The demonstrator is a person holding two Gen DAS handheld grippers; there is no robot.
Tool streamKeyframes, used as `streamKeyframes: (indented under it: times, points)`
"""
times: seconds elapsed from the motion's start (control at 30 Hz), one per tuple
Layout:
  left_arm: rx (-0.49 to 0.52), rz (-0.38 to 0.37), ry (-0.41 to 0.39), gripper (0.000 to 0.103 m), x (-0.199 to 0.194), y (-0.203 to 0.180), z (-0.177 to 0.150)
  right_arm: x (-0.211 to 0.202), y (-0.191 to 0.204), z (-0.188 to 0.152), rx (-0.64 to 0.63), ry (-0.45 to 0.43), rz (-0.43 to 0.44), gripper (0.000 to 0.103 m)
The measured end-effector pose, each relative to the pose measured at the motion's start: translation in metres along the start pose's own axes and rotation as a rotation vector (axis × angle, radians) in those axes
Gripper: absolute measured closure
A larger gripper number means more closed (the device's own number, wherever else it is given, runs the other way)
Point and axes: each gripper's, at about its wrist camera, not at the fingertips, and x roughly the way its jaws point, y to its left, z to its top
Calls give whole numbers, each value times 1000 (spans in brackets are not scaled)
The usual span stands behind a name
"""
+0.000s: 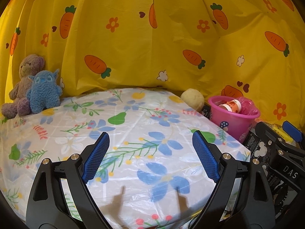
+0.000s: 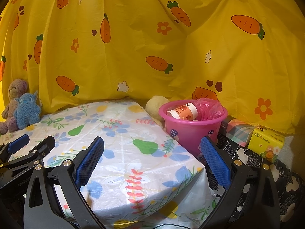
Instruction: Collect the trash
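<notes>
Ahead, the pink bin (image 2: 192, 131) of trash sits just beyond the wide-open, empty right claw (image 2: 152, 164).

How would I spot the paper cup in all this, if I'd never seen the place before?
Find the table with the flowered cover in front of the yellow carrot curtain. Just off its far right corner stands a pink bucket with mushroom pictures. The paper cup lies on its side inside, white and orange, beside a crumpled pink plastic bag; it is the only stiff, printed thing in there.
</notes>
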Motion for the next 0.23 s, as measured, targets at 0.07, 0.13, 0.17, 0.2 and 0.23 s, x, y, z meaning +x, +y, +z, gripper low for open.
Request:
streamKeyframes:
  times: [0.07, 0.13, 0.17, 0.2, 0.23]
  points:
    - [-1, 12, -2, 12, 0, 1, 0, 0, 0, 0, 0, 1, 2, 6]
    - [-7, 23, 2, 12, 1, 3, 0, 0, 0, 0, 1, 1, 0, 6]
    - [-10, 28, 3, 12, 1, 4, 0, 0, 1, 0, 2, 2, 0, 6]
    - [-13, 36, 6, 12, 1, 5, 0, 0, 1, 0, 3, 2, 0, 6]
    - [-14, 42, 10, 12, 1, 5, 0, 0, 0, 0, 2, 1, 0, 6]
